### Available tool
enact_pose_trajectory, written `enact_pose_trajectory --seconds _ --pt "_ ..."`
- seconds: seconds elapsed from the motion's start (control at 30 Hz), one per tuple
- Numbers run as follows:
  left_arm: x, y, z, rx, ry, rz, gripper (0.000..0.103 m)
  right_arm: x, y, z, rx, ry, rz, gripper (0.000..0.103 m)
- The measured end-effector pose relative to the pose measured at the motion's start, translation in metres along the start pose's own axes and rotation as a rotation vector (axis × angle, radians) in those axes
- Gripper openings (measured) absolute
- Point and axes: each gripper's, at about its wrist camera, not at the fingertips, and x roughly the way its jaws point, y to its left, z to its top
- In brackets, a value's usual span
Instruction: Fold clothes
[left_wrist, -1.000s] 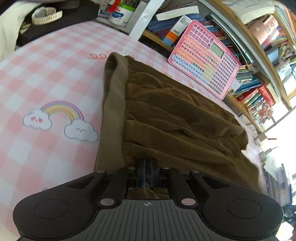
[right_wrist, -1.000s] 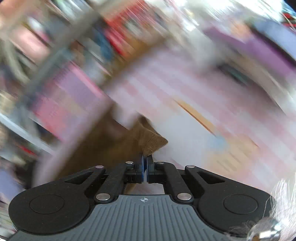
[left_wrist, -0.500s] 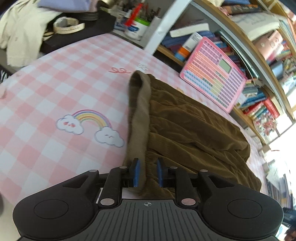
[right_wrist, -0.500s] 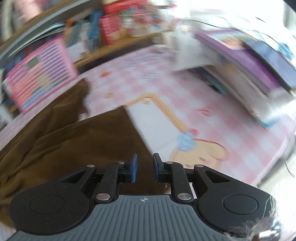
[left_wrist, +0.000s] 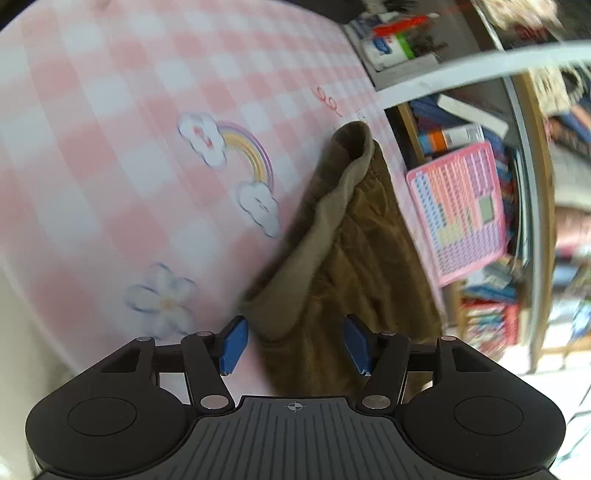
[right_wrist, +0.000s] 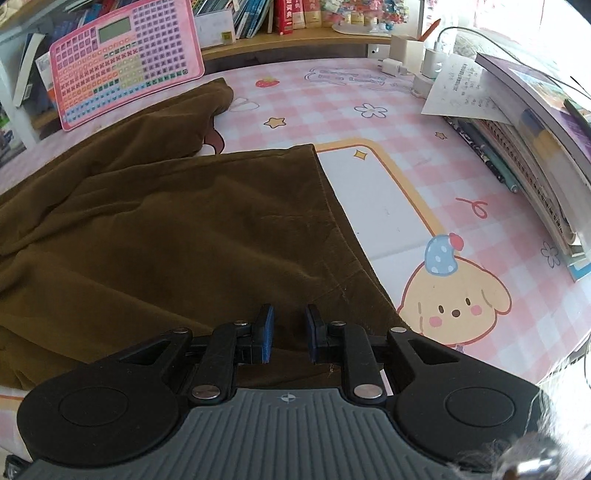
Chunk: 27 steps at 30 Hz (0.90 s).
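Brown trousers are lying spread on the pink checked mat, waistband end toward the left gripper, leg hem toward the right gripper.

Left gripper is hovering over the waistband corner; its jaws have just been opening and are standing well apart, blue pads clear of the cloth, nothing pinched. View is blurred.

Right gripper is sitting low over the hem edge, jaws slightly parted, a narrow gap between the pads, cloth under them but not clamped.

Pink keypad toy is leaning against the bookshelf just beyond the trousers. Stack of books is lying on the mat's right side, well apart from the cloth.
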Motion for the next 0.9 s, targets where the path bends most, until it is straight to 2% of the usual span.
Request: enact_pose_trajectory --seconds 0.03,0.07,0.1,0.17,0.23,0.37,0.47,0.6,0.67,0.8,0.9 --pt "0.005 -0.001 0.0 -0.027 -0.016 -0.01 0.052 0.0 0.0 0.0 -0.004 0.0 0.0 0.018" --pt "0.009 -0.002 0.001 -0.05 -0.037 -0.009 0.027 0.0 0.0 0.0 -0.007 0.0 0.0 0.018" --pt "0.013 -0.003 0.003 -0.057 -0.059 0.007 0.012 0.001 0.0 0.0 -0.01 0.001 0.0 0.018" --pt "0.01 -0.014 0.006 0.003 -0.097 0.016 0.008 0.001 0.001 0.001 -0.014 0.008 0.004 0.018" --pt "-0.011 -0.025 0.008 0.123 -0.148 0.008 0.008 0.001 0.002 0.002 -0.018 0.019 0.013 0.018" --pt "-0.052 -0.043 0.012 0.354 -0.244 0.002 0.008 0.001 0.009 -0.003 -0.021 0.038 0.084 0.018" --pt "-0.036 -0.001 0.028 0.304 -0.196 0.189 0.009 0.001 0.019 -0.007 -0.024 0.059 0.177 0.018" --pt "-0.031 0.004 0.027 0.344 -0.189 0.224 0.017 0.003 0.031 -0.009 -0.075 0.073 0.189 0.018" --pt "-0.031 0.0 0.028 0.36 -0.191 0.241 0.023 0.005 0.026 -0.004 -0.04 0.091 0.216 0.019" --pt "-0.046 -0.012 0.027 0.368 -0.296 0.284 0.031 0.009 0.01 0.02 0.03 0.064 0.282 0.03" --pt "-0.054 -0.027 0.018 0.379 -0.364 0.248 0.031 0.013 0.005 0.046 0.062 0.025 0.33 0.034"
